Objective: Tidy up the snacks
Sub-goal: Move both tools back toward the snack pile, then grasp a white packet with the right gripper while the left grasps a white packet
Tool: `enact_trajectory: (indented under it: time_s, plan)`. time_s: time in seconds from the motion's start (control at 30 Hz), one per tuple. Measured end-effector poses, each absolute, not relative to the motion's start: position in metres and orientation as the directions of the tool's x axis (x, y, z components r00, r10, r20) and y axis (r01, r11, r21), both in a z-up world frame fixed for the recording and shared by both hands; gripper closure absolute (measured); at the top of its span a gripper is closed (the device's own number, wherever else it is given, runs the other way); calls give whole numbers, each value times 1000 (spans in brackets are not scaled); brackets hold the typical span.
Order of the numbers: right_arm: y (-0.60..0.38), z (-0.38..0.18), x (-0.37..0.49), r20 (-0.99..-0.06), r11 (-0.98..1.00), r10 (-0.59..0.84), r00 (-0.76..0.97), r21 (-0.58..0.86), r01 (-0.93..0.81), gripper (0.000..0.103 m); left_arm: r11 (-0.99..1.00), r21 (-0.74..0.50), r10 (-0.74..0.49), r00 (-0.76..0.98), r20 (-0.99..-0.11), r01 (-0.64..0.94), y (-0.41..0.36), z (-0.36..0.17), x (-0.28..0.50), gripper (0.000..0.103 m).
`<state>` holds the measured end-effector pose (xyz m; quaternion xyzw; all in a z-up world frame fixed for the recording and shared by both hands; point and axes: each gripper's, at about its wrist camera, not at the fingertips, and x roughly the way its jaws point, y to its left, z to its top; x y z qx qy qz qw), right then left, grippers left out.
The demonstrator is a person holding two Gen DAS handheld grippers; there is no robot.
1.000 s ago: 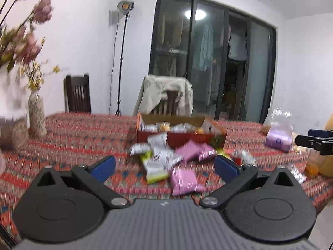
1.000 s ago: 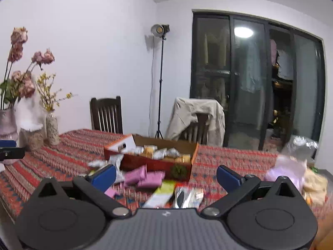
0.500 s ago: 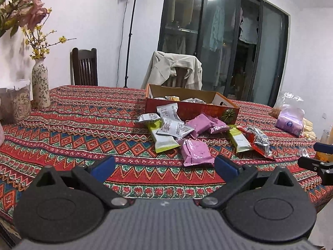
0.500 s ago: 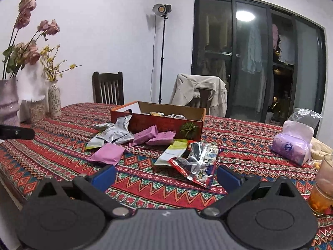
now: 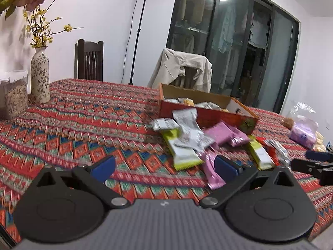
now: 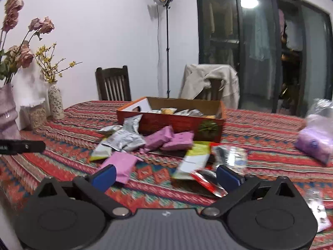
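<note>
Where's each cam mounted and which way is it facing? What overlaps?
Left wrist: on the left gripper, looking along its open fingers over the table at the snack pile; right gripper shows at right edge.
Right wrist: on the right gripper, open, facing the same pile from further right; a dark gripper part pokes in at left.
Shared: snack box, pink packets, vase, chairs.

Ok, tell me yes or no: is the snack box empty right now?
No: the right wrist view shows several wrapped snacks lying inside the open cardboard box.

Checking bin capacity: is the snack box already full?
Not full. The cardboard box holds a few packets low inside; its bare inner walls show above them.
</note>
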<state>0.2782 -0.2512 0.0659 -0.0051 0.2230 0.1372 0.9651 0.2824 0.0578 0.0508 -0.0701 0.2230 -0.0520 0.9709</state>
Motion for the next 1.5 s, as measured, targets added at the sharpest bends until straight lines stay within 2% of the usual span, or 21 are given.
enact_trajectory:
  time_s: [0.03,0.17,0.33,0.4,0.63,0.67,0.7,0.87,0.97,1.1,1.13,1.2,1.23,1.27,1.33,1.43,1.5]
  plan:
    - [-244,65,291,-442,959,277,853,70,-275,3,984,-164,-133,898,-419,70,62,51,289,0]
    - [-210,62,338,-474,946,318,821,101,-308,18,982,-182,-126,902,-413,54,79,50,316,0]
    - [-152,55,398,-511,922,369,776,94,-377,21,984,-175,-108,905,-412,38,96,49,343,0]
    - [-132,49,423,-538,913,389,748,114,-392,32,985,-172,-100,905,-413,30,100,48,353,0]
    - [-95,25,482,-600,925,366,712,149,-350,34,984,-175,-100,897,-431,26,104,44,389,0]
    - [-93,21,486,-604,927,359,712,143,-346,37,984,-174,-107,894,-436,32,102,43,396,0]
    - [-91,18,491,-611,930,349,711,137,-340,45,984,-175,-114,890,-441,40,101,42,403,0]
    - [-98,19,488,-604,925,360,711,129,-358,64,977,-193,-179,855,-487,94,81,40,443,0]
    - [-115,27,479,-582,931,345,736,115,-346,64,963,-231,-243,815,-527,138,65,32,472,0]
    - [-141,38,465,-549,937,337,765,112,-332,64,976,-197,-193,788,-585,93,50,16,503,1]
    - [-150,41,459,-538,938,336,773,114,-329,64,976,-198,-190,781,-595,86,49,12,509,5]
    - [-165,45,448,-523,939,338,783,123,-323,64,970,-231,-204,754,-625,71,51,5,517,23]
    - [-171,47,444,-517,939,337,787,127,-319,64,965,-252,-220,736,-640,70,53,2,519,42]
    - [-179,49,438,-510,940,336,792,131,-314,64,959,-276,-237,723,-649,68,56,-1,520,53]
    - [-193,51,427,-501,942,332,799,137,-306,64,949,-310,-254,724,-641,58,62,-1,514,62]
    - [-209,53,413,-493,944,330,805,145,-297,64,955,-293,-233,741,-631,50,65,8,495,75]
    - [-216,54,404,-490,944,329,808,144,-297,64,960,-276,-218,762,-609,54,65,18,477,79]
